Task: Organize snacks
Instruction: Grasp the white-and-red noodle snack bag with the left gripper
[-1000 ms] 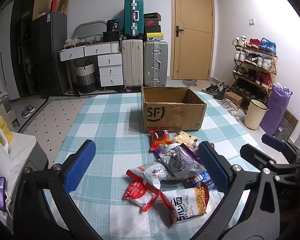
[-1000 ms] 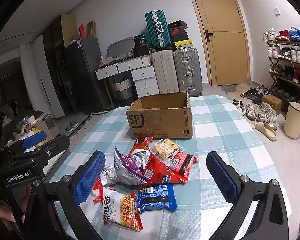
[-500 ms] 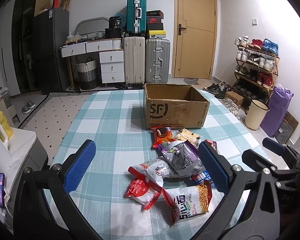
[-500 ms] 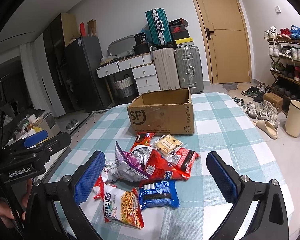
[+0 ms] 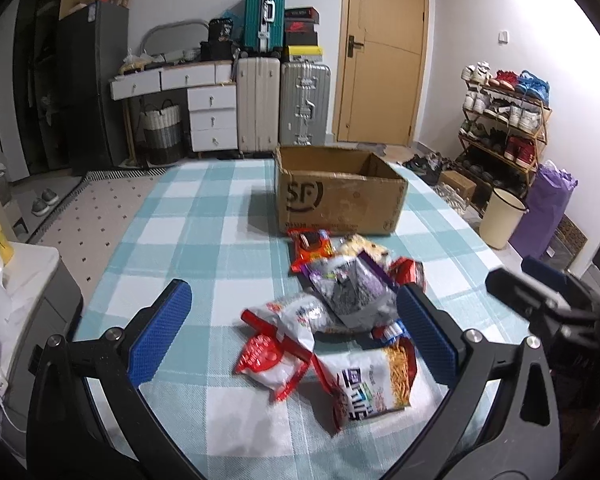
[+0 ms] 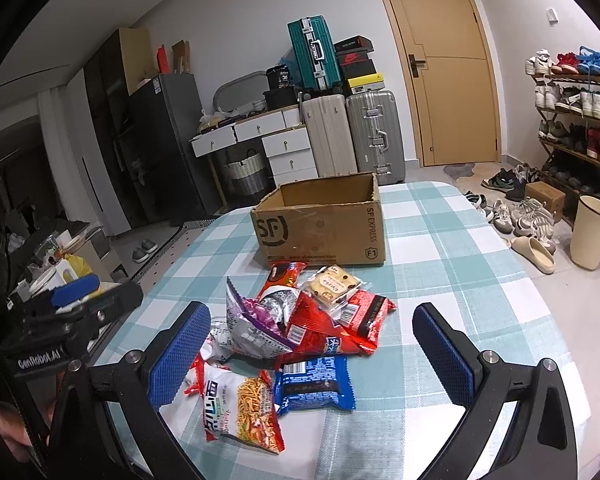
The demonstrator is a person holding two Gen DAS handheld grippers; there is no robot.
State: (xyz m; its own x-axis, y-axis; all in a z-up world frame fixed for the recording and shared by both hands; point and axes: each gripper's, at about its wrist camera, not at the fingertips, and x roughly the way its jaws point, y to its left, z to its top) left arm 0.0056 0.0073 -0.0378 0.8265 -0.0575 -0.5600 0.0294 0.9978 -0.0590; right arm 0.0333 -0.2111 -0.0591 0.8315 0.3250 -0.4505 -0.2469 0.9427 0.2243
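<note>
Two sets of tongs, both spread wide apart and holding nothing, above the near end of a desk under a teal-and-white checked cloth. Left tongs over the near left part of the snack pile, blue pads to either side of it; right tongs over the same pile from the other side, seen also at the right edge of the left wrist view, as the left ones are at the left edge of the right wrist view.

Loose heap of snack packets in the middle of the desk, just in front of an open cardboard box marked SF, flaps up, inside not visible from here. Nearest the box: an orange-red packet and a clear biscuit pack, side by side. Below those, a crumpled purple-and-silver bag leaning on a red bag, with another red packet at the right. At the near edge of the heap: a white noodle-snack bag and a blue packet, touching each other. Red-and-white bag on the far left of the pile.

Beyond the desk: suitcases, white drawers, a wooden door, a shoe rack.
</note>
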